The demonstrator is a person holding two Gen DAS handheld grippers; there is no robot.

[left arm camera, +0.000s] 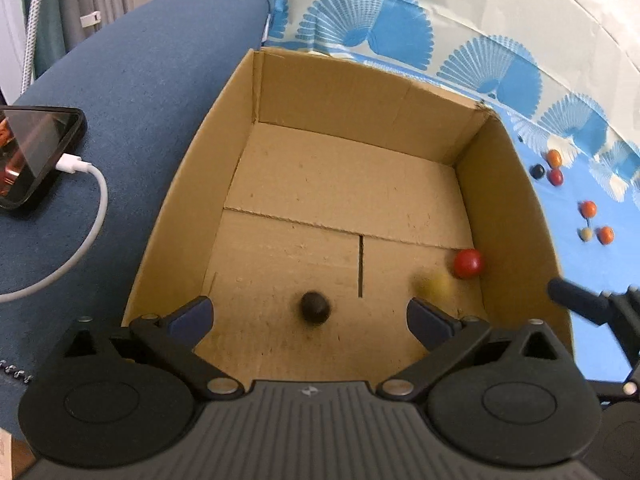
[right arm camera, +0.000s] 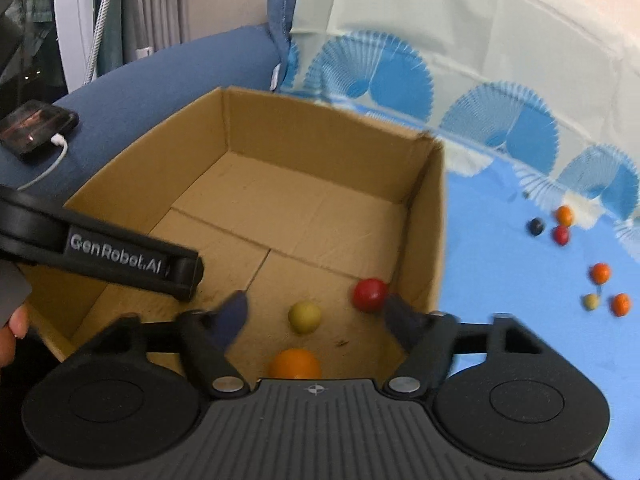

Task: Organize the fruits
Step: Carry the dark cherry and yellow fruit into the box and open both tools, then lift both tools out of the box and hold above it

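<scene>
An open cardboard box [left arm camera: 328, 92] [right arm camera: 320, 136] stands on the blue cloth. In the left wrist view a dark fruit [left arm camera: 315, 307], a blurred yellow fruit [left arm camera: 434, 286] and a red fruit [left arm camera: 467, 263] lie on its floor. In the right wrist view I see the yellow fruit [right arm camera: 305, 317], the red fruit [right arm camera: 370, 294] and an orange fruit [right arm camera: 295, 363] in the box. My left gripper [left arm camera: 310, 314] is open and empty above the box. My right gripper [right arm camera: 316, 314] is open and empty above the box's right corner.
Several small fruits lie on the blue cloth [right arm camera: 500, 280] right of the box: orange [right arm camera: 600, 273], red [right arm camera: 561, 235], dark [right arm camera: 535, 226], pale [right arm camera: 590, 301]. A phone [left arm camera: 28, 156] with a white cable [left arm camera: 92, 208] lies on the blue cushion on the left.
</scene>
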